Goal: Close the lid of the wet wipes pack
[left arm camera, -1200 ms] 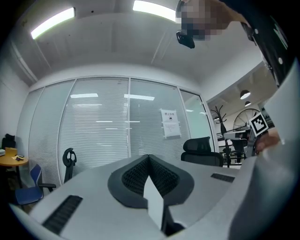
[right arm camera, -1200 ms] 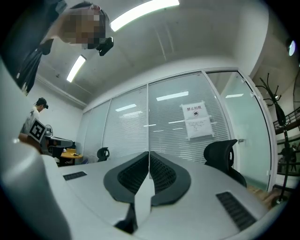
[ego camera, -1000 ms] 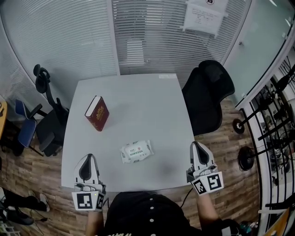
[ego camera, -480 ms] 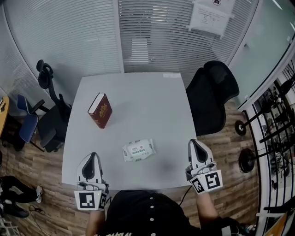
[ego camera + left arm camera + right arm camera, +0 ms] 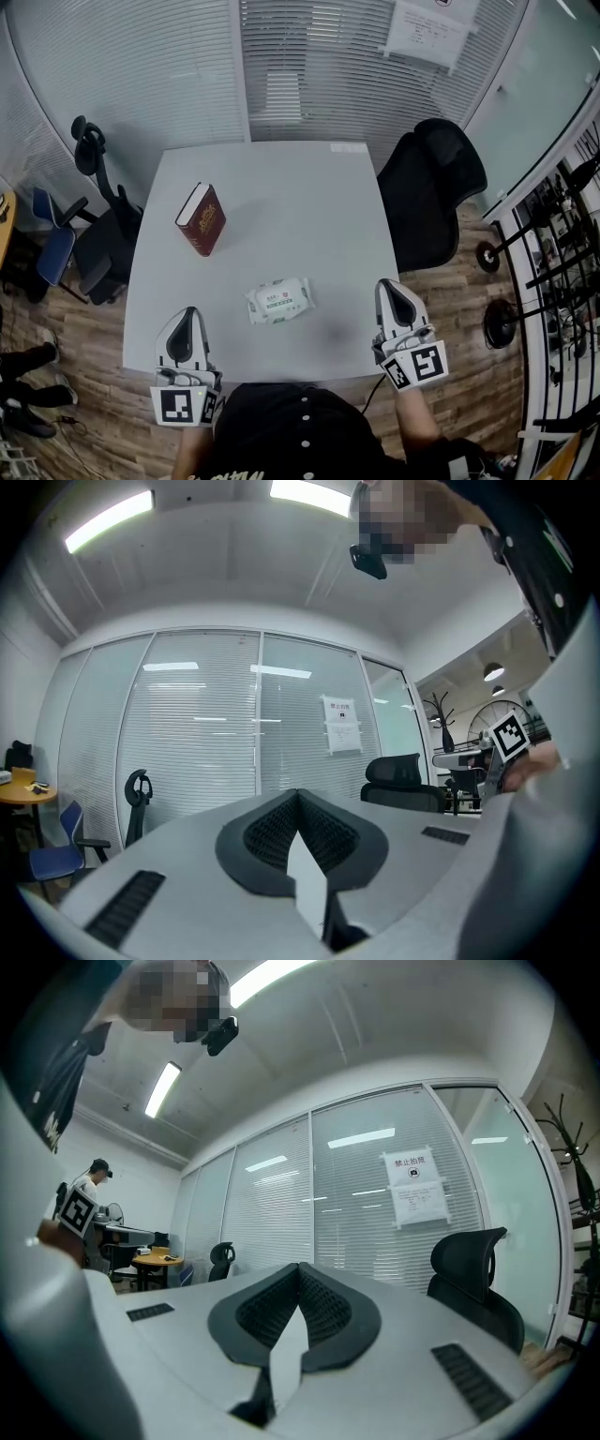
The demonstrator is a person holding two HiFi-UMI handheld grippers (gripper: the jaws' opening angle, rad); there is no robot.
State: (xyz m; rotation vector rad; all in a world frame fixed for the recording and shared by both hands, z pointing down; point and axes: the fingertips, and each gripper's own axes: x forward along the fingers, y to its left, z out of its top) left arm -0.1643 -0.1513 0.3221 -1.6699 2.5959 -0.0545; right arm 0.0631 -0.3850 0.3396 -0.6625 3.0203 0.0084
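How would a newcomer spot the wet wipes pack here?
Find the pale square table before the blinds. Near the edge closest to the person lies the wet wipes pack. It is white and soft-looking, unlike the dark red book farther back on the left.

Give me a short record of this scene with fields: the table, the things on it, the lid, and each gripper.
table: white, holds two things
wet wipes pack: near the front edge, apart from both grippers
lid: too small to tell
book: red, far left part
left gripper: shut, empty
right gripper: shut, empty
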